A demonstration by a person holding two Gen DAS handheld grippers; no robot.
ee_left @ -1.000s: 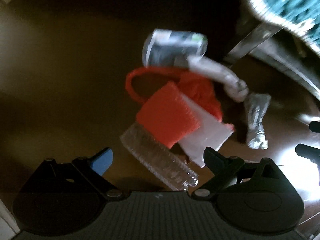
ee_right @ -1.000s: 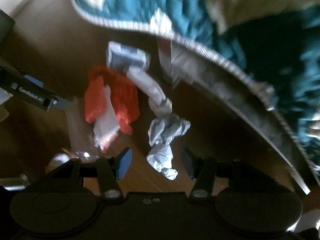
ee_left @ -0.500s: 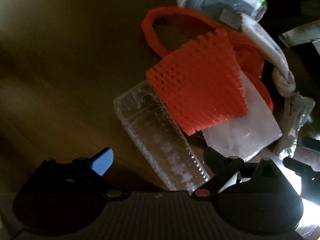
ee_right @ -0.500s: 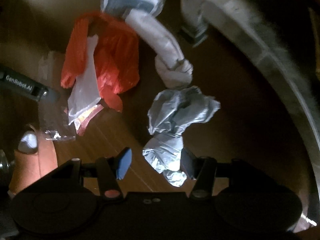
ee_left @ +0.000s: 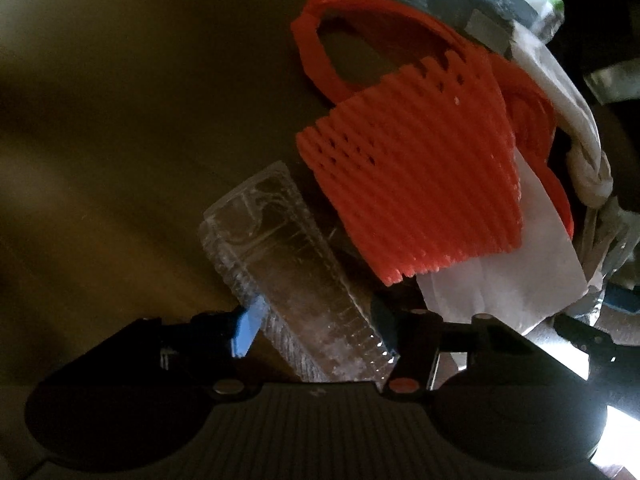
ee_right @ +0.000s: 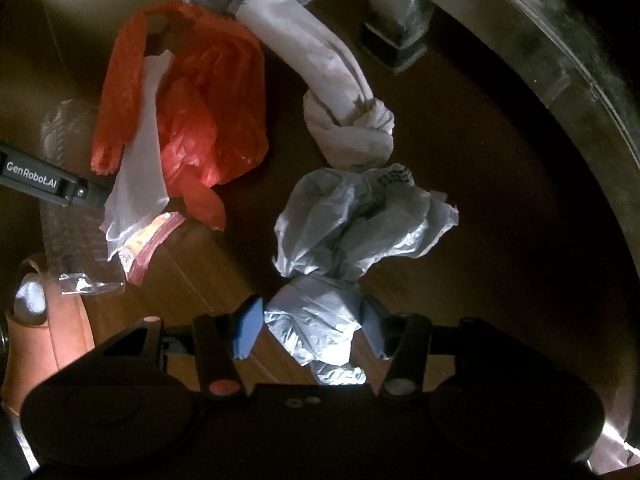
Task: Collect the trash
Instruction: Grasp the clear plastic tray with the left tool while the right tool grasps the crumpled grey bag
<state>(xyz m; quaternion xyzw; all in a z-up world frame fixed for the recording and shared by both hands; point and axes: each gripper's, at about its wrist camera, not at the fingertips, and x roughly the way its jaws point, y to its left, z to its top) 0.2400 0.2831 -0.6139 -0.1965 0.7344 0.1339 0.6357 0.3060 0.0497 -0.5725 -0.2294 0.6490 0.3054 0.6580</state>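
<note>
Left wrist view is showing the left gripper (ee_left: 316,330) lower over the pile than a second ago, its jaws closing around the near end of a clear tray (ee_left: 288,276); the blue pad is meeting one edge, but whether the far pad is pressing is hard to tell. Right wrist view is showing the right gripper (ee_right: 310,328) also dropped closer, jaws narrowing slightly, straddling the tail of a crumpled grey bag (ee_right: 352,232) without clearly squeezing it. Both pieces of trash are lying on the wooden floor (ee_right: 200,280), so I judge two grasps are beginning at once. Beside them are lying an orange net (ee_left: 416,184), a white sheet (ee_left: 508,276), an orange bag (ee_right: 200,112) and a knotted white bag (ee_right: 340,96). A dark packet is being cut off at the top edge, and shadow is hiding most of the floor.
</note>
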